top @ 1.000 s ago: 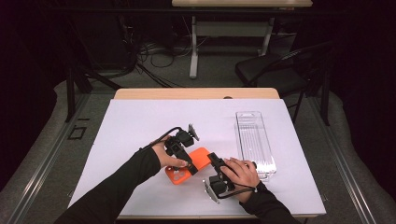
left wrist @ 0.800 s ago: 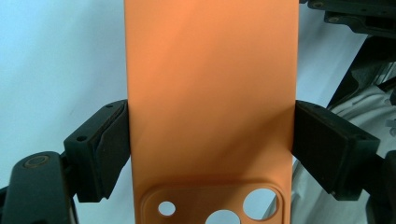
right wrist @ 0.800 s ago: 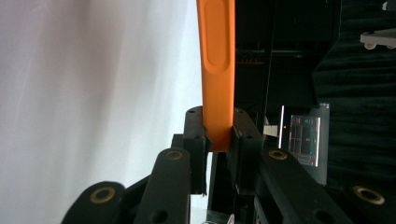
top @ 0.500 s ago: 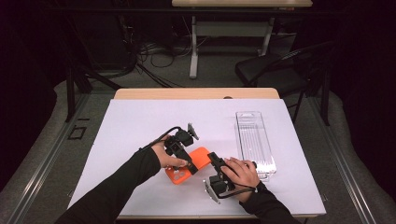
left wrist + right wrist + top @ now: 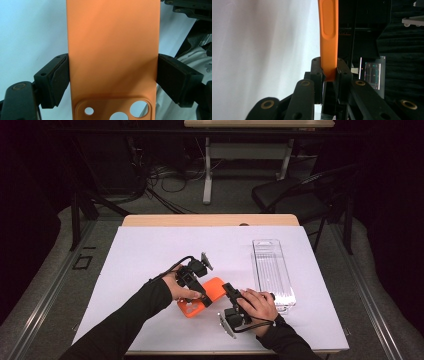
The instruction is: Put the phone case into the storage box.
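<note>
An orange phone case [image 5: 215, 288] is held just above the white table [image 5: 145, 250], near its front middle. In the left gripper view the case's back [image 5: 112, 45] faces the camera, with camera cut-outs at the bottom. My left gripper [image 5: 112, 75] spans its width, one pad pressing on each long side. In the high view the left gripper [image 5: 201, 296] comes in from the left. My right gripper [image 5: 329, 71] is shut on the case's thin edge [image 5: 328, 30], seen edge-on. In the high view the right gripper [image 5: 229, 290] reaches in from the right.
A clear plastic tray [image 5: 272, 270] lies lengthwise on the right part of the table, close to the right hand. Beyond the table's far edge stand a dark chair [image 5: 295, 195] and a desk frame with cables on the floor.
</note>
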`<state>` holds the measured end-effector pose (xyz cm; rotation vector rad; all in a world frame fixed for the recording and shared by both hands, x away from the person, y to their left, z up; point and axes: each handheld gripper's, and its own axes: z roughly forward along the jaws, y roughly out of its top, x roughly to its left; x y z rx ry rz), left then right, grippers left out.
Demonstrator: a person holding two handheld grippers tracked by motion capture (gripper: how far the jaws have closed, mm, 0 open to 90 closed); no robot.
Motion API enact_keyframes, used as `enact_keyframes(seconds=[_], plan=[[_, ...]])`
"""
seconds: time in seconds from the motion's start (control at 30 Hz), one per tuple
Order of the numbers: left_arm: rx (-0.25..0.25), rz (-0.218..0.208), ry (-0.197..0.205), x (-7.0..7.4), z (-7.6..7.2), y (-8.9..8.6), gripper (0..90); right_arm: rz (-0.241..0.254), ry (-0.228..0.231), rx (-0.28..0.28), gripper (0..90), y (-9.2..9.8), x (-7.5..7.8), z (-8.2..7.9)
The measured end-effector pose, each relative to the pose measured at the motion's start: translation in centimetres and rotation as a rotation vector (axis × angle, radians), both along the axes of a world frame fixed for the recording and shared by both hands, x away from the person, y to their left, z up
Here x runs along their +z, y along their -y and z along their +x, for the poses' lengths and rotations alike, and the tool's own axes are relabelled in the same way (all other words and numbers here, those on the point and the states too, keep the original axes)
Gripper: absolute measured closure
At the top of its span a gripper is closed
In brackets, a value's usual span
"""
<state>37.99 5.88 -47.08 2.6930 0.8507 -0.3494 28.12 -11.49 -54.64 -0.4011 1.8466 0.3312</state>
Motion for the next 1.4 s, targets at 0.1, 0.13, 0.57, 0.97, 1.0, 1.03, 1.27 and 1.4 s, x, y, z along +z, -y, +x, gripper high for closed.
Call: enact_keyframes(seconds=[0.1, 0.13, 0.57, 0.97, 1.0, 1.03, 1.27, 1.4], plan=[[0.004, -0.004, 0.009, 0.13, -0.03, 0.00, 15.9, 0.002, 0.008, -0.001, 79.9, 0.04, 0.03, 0.03], [0.004, -0.004, 0.009, 0.13, -0.03, 0.00, 15.8, 0.002, 0.008, -0.001, 79.9, 0.04, 0.03, 0.03], [0.004, -0.013, 0.008, 0.34, 0.06, -0.01, 15.5, 0.016, 0.016, -0.008, 80.0, 0.13, 0.11, 0.04], [0.012, -0.019, 0.014, 0.49, 0.11, -0.05, 14.8, 0.024, 0.030, -0.012, 80.1, 0.21, 0.24, 0.04], [0.012, -0.019, 0.014, 0.49, 0.11, -0.05, 14.5, 0.024, 0.030, -0.012, 80.1, 0.21, 0.24, 0.04], [0.014, -0.019, 0.015, 0.49, 0.11, -0.03, 14.0, 0.029, 0.022, -0.012, 80.1, 0.24, 0.21, 0.08], [0.029, -0.021, 0.018, 0.51, 0.14, -0.03, 10.6, 0.035, 0.024, -0.019, 80.1, 0.30, 0.26, 0.11], [0.032, -0.019, 0.020, 0.57, 0.15, -0.09, 9.2, 0.045, 0.016, -0.025, 80.1, 0.30, 0.16, 0.17]])
